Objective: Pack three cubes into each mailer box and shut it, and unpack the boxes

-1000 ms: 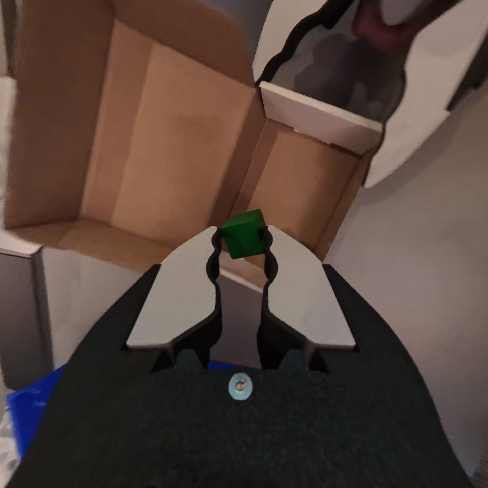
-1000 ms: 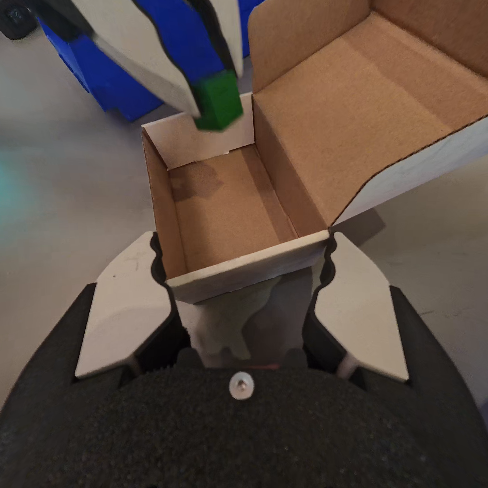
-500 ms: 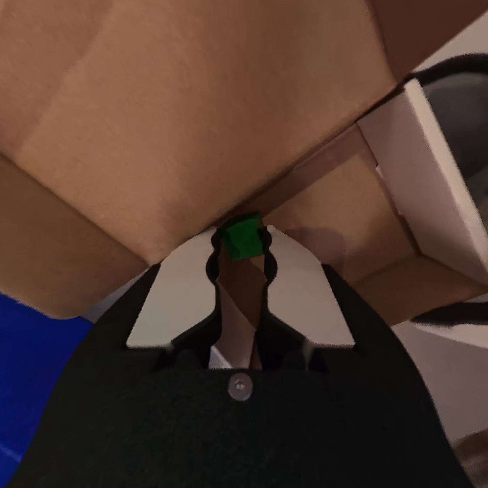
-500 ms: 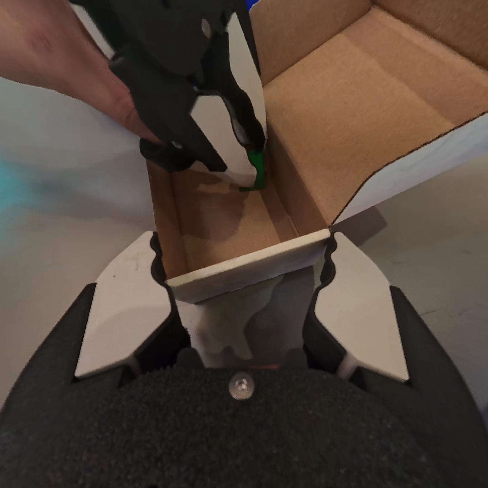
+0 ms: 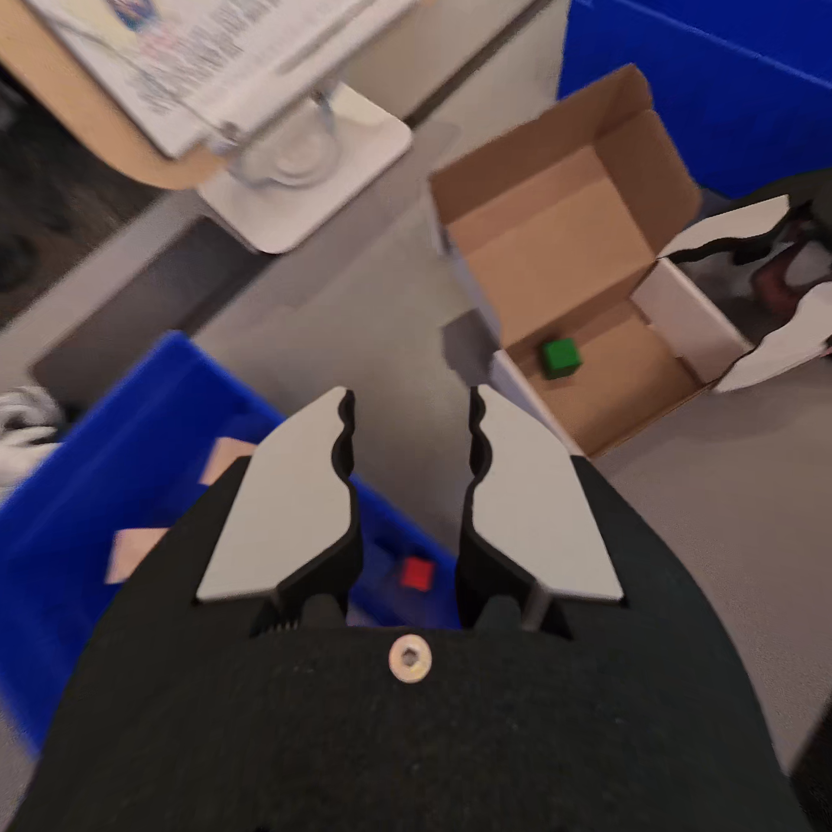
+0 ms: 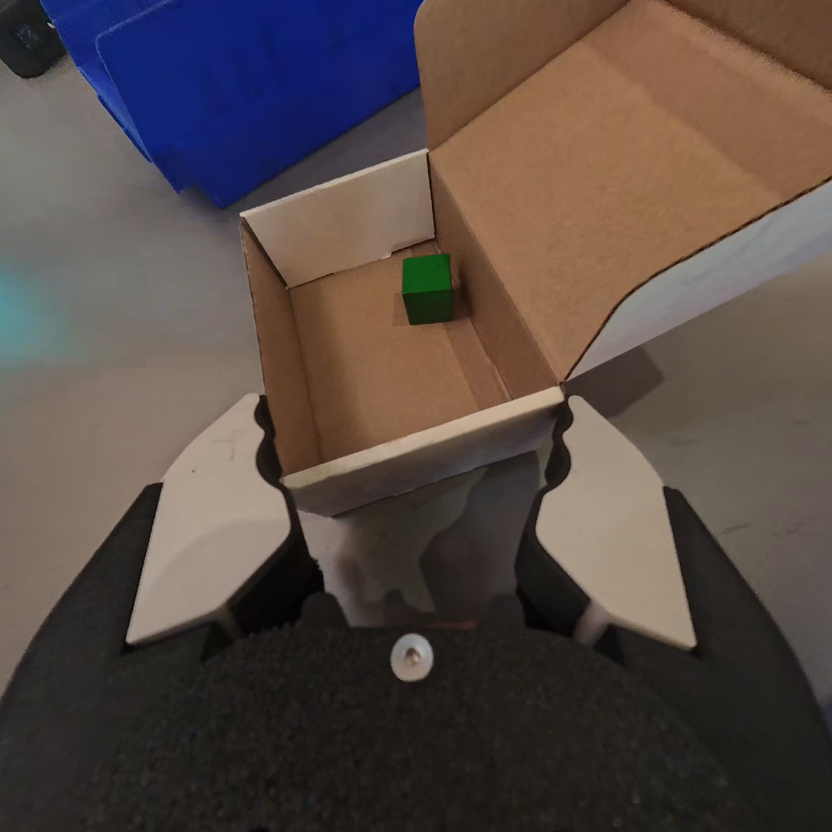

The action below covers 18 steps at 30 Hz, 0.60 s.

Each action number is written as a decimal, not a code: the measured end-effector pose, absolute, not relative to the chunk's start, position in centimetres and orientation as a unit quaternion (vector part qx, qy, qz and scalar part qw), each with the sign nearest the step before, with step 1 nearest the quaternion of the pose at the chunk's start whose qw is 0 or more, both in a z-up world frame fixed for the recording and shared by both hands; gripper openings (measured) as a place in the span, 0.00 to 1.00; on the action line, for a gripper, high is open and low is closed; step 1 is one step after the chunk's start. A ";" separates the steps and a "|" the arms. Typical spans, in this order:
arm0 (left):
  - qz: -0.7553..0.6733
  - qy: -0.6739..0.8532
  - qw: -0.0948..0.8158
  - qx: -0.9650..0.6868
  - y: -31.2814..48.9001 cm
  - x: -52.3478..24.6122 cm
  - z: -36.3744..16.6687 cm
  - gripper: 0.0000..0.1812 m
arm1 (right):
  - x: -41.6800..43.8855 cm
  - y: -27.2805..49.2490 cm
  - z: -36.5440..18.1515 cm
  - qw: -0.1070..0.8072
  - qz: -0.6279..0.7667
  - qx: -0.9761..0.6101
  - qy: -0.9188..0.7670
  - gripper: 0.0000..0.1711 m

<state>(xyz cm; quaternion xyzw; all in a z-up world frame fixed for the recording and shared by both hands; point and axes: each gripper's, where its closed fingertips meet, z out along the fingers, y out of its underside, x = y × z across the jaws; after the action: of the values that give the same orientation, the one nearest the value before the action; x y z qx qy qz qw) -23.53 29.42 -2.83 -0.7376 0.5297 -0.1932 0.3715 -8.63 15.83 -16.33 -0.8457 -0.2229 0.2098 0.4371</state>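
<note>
An open mailer box point(image 6: 418, 454), brown inside and white outside, stands on the grey table with its lid point(image 6: 630, 180) up. One green cube point(image 6: 427, 288) lies on the box floor by the lid-side wall; it also shows in the left wrist view point(image 5: 559, 358). My right gripper point(image 6: 416, 400) has its jaws wide, and both pads touch the corners of the box's near end wall. My left gripper point(image 5: 409, 396) is open and empty, in the air left of the box point(image 5: 553, 252), over the edge of a blue bin point(image 5: 90, 472).
The blue bin under my left gripper holds a red cube point(image 5: 416, 572) and pale pink pieces point(image 5: 135, 553). A second blue bin point(image 5: 698, 90) stands behind the box. A white stand base point(image 5: 310, 171) and papers lie at the far left. Some 25 cm of space lies between my two pairs of fingers.
My left gripper lowered the green cube into the box, opened, let it go and drew back up and to the left. The cube now rests on the box floor. My right gripper has not moved.
</note>
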 end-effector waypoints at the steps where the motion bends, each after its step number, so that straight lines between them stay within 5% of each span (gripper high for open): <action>1: -0.186 0.532 0.387 -0.730 31.0 -25.3 -2.3 0.27 | -8.6 15.8 -16.3 0.437 0.210 -0.846 -0.223 0.68; 6: -0.083 0.620 0.288 -0.725 37.2 -31.5 -6.9 0.33 | -8.6 15.8 -16.4 0.436 0.211 -0.847 -0.221 0.68; 18: -0.006 0.687 0.130 -0.715 43.8 -30.4 -16.2 0.35 | -9.0 16.2 -16.4 0.433 0.213 -0.847 -0.224 0.68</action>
<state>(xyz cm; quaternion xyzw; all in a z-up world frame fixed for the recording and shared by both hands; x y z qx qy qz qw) -30.40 43.82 -16.23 -0.7154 0.6865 -0.0057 0.1299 -9.03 16.17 -16.37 -0.8467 -0.2240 0.2126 0.4332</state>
